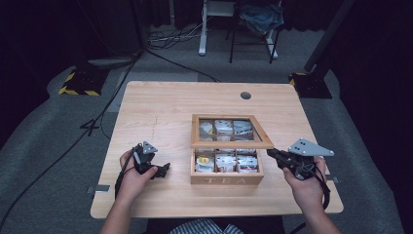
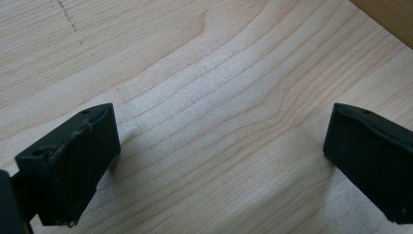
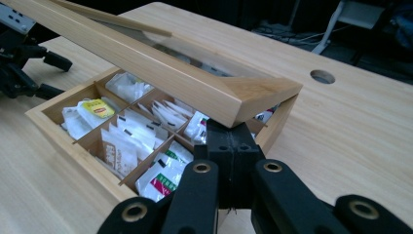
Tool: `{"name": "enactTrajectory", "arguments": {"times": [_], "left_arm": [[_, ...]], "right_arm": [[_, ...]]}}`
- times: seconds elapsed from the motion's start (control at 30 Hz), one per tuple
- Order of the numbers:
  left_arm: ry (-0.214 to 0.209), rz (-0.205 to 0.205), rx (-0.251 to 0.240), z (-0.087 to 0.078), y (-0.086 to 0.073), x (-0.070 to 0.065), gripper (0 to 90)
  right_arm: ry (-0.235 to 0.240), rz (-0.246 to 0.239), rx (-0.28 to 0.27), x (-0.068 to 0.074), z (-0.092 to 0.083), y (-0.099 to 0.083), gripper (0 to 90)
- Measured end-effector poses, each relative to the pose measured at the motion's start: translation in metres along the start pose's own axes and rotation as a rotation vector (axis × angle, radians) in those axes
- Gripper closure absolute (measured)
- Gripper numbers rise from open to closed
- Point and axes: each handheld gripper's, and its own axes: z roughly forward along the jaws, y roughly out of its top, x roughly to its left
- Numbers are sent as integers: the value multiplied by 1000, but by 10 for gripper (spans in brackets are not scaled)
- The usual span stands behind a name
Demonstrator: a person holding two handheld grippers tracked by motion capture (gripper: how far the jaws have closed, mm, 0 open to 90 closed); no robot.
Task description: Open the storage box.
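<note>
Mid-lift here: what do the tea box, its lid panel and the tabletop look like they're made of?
Tea box: light wood, smooth matte finish, with "TEA" marked on the front.
Lid: same wood frame; its panel looks like clear glass or plastic, since the tea bags show through it.
Table: pale wood grain, possibly laminate; the flat sheen leaves it open.

Light wooden table [image 1: 160, 105] with round cable hole [image 1: 246, 95] at far right. Beyond: grey floor [image 1: 44, 146], black cables [image 1: 168, 36], white desk legs [image 1: 203, 29], dark chair [image 1: 253, 24].
</note>
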Motion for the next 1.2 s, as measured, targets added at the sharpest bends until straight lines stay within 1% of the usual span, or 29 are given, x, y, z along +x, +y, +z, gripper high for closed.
{"name": "enactTrajectory", "arguments": {"times": [0.07, 0.13, 0.3, 0.33, 0.4, 0.43, 0.57, 0.6, 0.7, 0.8, 0.93, 1.0, 1.1, 1.17, 1.2], "left_arm": [[0, 1, 1, 0, 0, 0, 6], [-1, -1, -1, 0, 0, 0, 6], [-3, -1, 2, 0, 0, 0, 5], [-5, -2, 2, 0, 0, 0, 5], [-4, -2, 1, 0, 0, 0, 5], [-2, -1, 1, 0, 1, 0, 5], [0, 4, 3, 1, 1, 1, 5], [-4, -2, 3, 1, 1, 0, 5], [-3, -1, 3, 1, 1, 0, 5], [-3, -1, 3, 1, 1, 0, 5], [-4, -2, 3, 1, 1, 0, 4], [-3, -2, 2, 1, 1, 0, 5], [-4, -3, 3, 1, 1, 0, 5], [-3, -8, -9, 1, 1, 0, 24], [-4, -6, -21, 0, 2, 1, 104]], "right_arm": [[-13, -2, -11, 1, 0, 1, 900], [-17, -6, -26, 0, 1, 4, 900], [-26, -12, -41, 2, 4, 9, 900], [-35, -18, -48, 2, 5, 12, 900], [-39, -22, -51, 2, 5, 13, 900], [-50, -29, -56, 2, 5, 15, 900], [-68, -31, -68, 2, 6, 19, 900], [-75, -28, -76, 1, 7, 22, 900], [-77, -25, -82, 1, 8, 24, 900], [-79, -5, -94, -1, 9, 27, 900], [-73, 2, -91, -3, 10, 28, 900], [-70, 15, -96, -4, 11, 29, 900], [-65, 18, -97, -5, 11, 30, 900], [-64, 22, -99, -6, 11, 30, 900], [-62, 23, -102, -7, 12, 32, 900]]}}
